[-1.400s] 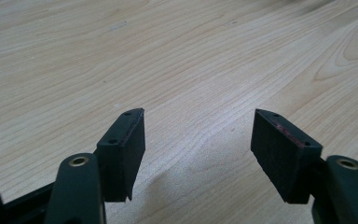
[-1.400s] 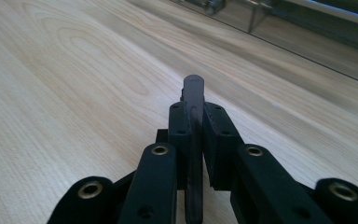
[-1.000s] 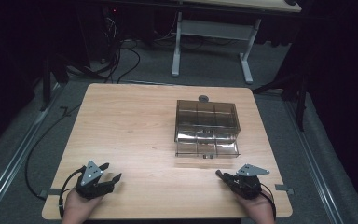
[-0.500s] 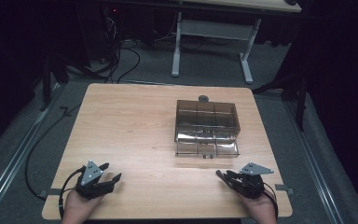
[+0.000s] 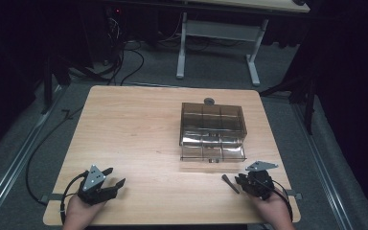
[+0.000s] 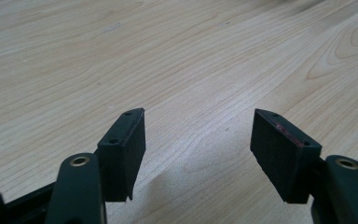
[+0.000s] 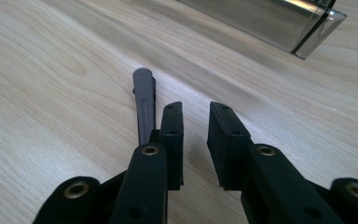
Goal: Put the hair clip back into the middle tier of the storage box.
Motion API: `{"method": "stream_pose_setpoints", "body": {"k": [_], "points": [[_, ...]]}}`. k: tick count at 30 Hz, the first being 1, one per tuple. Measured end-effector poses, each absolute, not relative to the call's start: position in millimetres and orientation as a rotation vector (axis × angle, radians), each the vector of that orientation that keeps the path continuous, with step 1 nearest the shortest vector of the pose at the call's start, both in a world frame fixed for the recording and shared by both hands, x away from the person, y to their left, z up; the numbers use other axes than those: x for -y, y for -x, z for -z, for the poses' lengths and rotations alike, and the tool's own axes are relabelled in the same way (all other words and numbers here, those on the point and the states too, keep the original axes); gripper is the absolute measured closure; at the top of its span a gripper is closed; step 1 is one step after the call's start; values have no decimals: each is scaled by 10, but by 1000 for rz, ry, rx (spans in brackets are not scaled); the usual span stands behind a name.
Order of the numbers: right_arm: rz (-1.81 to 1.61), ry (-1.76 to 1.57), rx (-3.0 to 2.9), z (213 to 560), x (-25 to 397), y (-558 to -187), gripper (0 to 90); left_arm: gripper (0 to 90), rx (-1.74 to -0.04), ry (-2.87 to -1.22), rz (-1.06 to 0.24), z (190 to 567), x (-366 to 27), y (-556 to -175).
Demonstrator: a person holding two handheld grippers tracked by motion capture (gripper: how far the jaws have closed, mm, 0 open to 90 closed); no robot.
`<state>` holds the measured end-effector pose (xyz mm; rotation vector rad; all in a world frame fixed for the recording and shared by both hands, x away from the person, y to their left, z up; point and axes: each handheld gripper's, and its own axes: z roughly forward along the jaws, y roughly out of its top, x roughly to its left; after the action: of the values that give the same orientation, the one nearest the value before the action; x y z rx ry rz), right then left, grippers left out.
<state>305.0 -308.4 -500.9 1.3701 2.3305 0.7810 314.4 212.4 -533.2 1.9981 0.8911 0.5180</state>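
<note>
The right gripper (image 5: 243, 182) rests at the near right corner of the wooden table (image 5: 139, 124), held in the right hand (image 5: 267, 203). Its jaws stand a narrow gap apart with nothing between them, as the right gripper view (image 7: 196, 128) shows plainly. Since half a second ago this gripper has eased back slightly toward the person, and a dark grey stick-like piece (image 5: 230, 183) now lies bare on the wood just left of its tip. A second ago that piece was still masked by the jaws.

The right gripper view shows what the high view cannot: the grey piece (image 7: 144, 102) is ribbed along its length, rounded at the far end, and lies beside the outer face of the left-hand jaw (touching or not, I cannot tell). Beyond it runs the clear front edge of the smoky plastic drawer box (image 7: 279, 21).

In the high view that drawer box (image 5: 212, 129) sits right of centre, with a small dark round knob (image 5: 209, 101) just behind it.

The left gripper (image 5: 115, 179), unmoved over the second, lies at the near left corner in the left hand (image 5: 79, 213), its jaws wide apart over bare wood (image 6: 198, 149).
</note>
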Motion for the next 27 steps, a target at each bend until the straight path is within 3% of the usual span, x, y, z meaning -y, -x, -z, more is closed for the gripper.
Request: {"method": "stream_pose_setpoints", "body": {"k": [6,27], "points": [[-737,-1419,-2384,4988,3109,-3098,706,361,-882,-1998,-516,5333,-2121,-3138],[-455,-1438,-2597,4872,3002,-3277,716,361,-873,-1999,-512,5334,-2123,-3133]]}}
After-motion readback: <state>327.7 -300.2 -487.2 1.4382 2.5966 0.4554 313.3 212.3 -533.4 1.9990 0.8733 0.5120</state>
